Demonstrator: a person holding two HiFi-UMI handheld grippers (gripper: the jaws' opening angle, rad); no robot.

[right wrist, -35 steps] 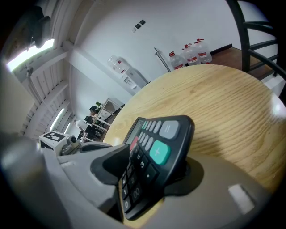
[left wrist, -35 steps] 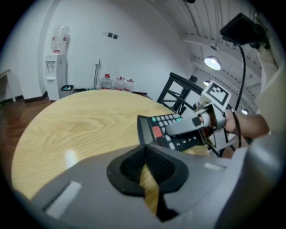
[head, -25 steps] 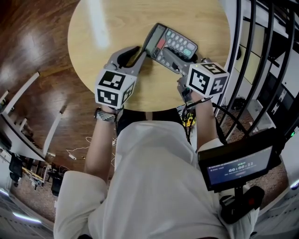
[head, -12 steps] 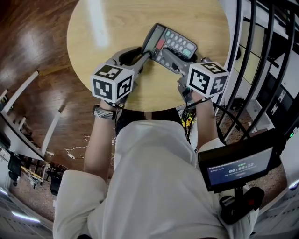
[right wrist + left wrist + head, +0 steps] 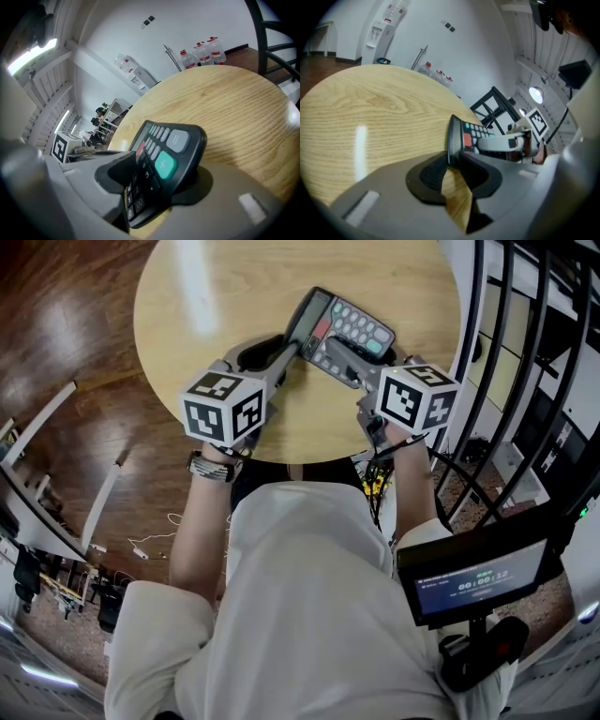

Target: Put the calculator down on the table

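A dark calculator (image 5: 342, 326) with grey keys and a green plus key is held tilted over the round wooden table (image 5: 206, 343). My right gripper (image 5: 345, 360) is shut on its near end, one pad on the keys (image 5: 119, 176) and the other beneath. My left gripper (image 5: 286, 351) comes in from the left. Its jaws have just been closing, and the calculator's left corner (image 5: 457, 136) sits between the tips with both pads against it. In the right gripper view the calculator (image 5: 164, 154) fills the gap between the jaws, hiding its underside.
A black metal railing (image 5: 506, 352) runs close along the table's right side. A small screen (image 5: 473, 573) hangs at the person's right hip. Water bottles (image 5: 204, 51) and a dispenser (image 5: 131, 70) stand by the far wall. Dark wood floor (image 5: 56, 352) lies left.
My left gripper has rolled, so its marker cube shows a different face, with its tips still at the calculator's corner. The right gripper and the calculator have not moved.
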